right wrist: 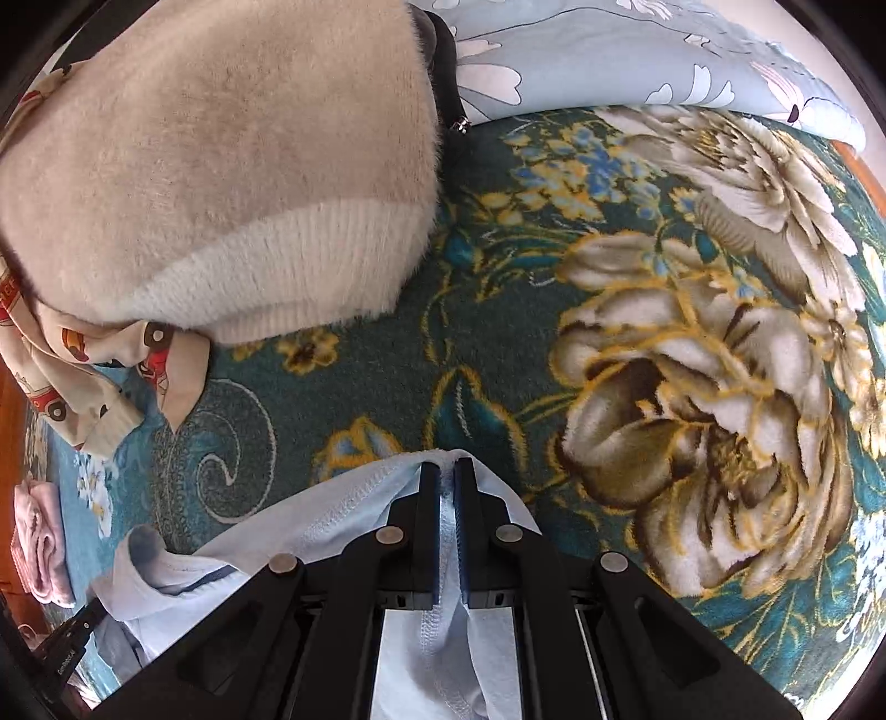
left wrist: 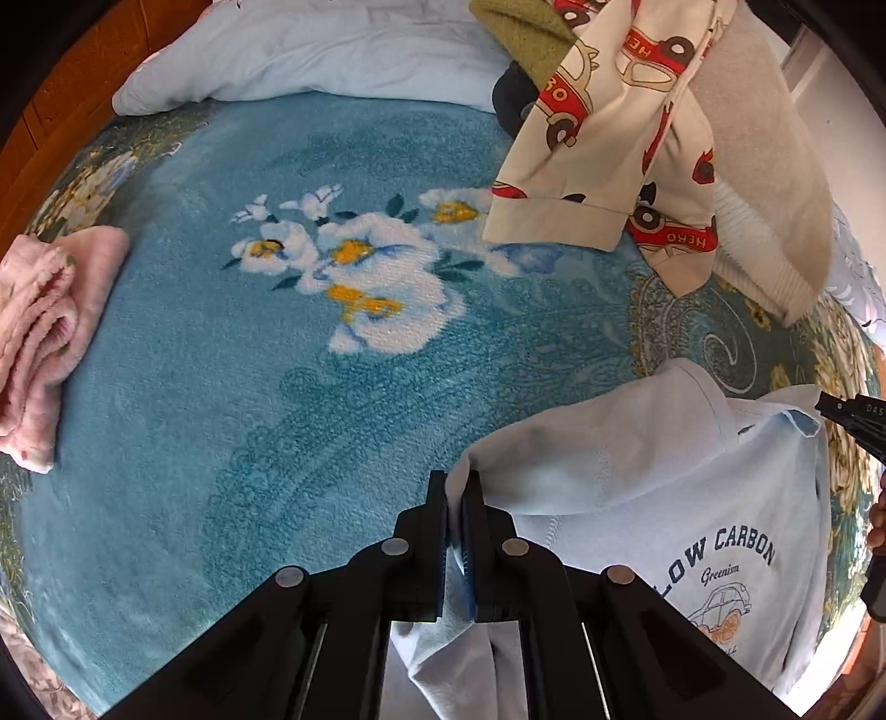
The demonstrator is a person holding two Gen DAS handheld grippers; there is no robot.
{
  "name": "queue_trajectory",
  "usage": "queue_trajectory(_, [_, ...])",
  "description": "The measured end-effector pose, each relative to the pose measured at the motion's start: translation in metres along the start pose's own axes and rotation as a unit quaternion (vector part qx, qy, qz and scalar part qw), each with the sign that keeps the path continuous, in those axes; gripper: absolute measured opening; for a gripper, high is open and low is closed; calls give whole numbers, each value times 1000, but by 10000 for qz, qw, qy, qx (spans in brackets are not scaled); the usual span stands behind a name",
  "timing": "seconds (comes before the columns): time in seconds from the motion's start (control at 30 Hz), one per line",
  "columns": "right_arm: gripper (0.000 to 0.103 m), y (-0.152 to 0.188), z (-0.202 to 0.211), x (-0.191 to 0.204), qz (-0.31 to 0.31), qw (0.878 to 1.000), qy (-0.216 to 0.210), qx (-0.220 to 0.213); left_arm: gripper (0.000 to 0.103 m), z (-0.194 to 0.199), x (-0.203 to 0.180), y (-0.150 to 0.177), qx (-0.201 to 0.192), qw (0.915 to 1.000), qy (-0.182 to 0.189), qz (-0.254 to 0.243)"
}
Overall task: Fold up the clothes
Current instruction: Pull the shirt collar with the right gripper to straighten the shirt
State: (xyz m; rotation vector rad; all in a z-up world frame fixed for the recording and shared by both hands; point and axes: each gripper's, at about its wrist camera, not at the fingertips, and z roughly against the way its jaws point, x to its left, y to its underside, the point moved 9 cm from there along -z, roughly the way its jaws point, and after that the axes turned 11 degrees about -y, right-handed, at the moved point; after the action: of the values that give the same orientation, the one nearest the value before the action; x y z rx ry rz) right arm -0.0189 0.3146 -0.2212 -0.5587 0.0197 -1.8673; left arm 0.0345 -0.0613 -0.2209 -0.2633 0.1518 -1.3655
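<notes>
Nearest the lens at the bottom centre of the left wrist view, the left gripper (left wrist: 455, 487) is clenched on a fold of the pale blue T-shirt (left wrist: 720, 498), whose cloth runs up between the 2 pads and drapes off to the lower right, print side up with the words "LOW CARBON" readable. In the right wrist view the right gripper (right wrist: 447, 476) is likewise clamped on a hemmed edge of the same pale blue T-shirt (right wrist: 332, 509), at the bottom centre of that frame. So both tools grip the shirt at once, and it lies partly on the blue floral blanket (left wrist: 277, 415), crumpled rather than flat.

As for progress, 1 pink garment (left wrist: 39, 332) sits folded at the left edge of the left view, which looks like finished work. The T-shirt seems to be at the start of its fold: no clean crease shows yet. Still waiting in a heap at the upper right of the left view are the cream car-print garment (left wrist: 609, 138) and the beige fuzzy sweater (left wrist: 769, 183), with an olive knit piece (left wrist: 520, 33) and something dark behind them. I judge roughly 1 item done, 1 in hand, and at least 3 left.
</notes>
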Motion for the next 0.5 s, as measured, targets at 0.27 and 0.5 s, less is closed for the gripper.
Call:
queue_trajectory(0.27, [5,7,-10,-5,-90,9997,148,163,9,-22,4,4,434,9983,287,261])
queue_trajectory(0.5, [33,2,3,-1,127,9996,231,138,41,-4,17,9,502,9921,860,759])
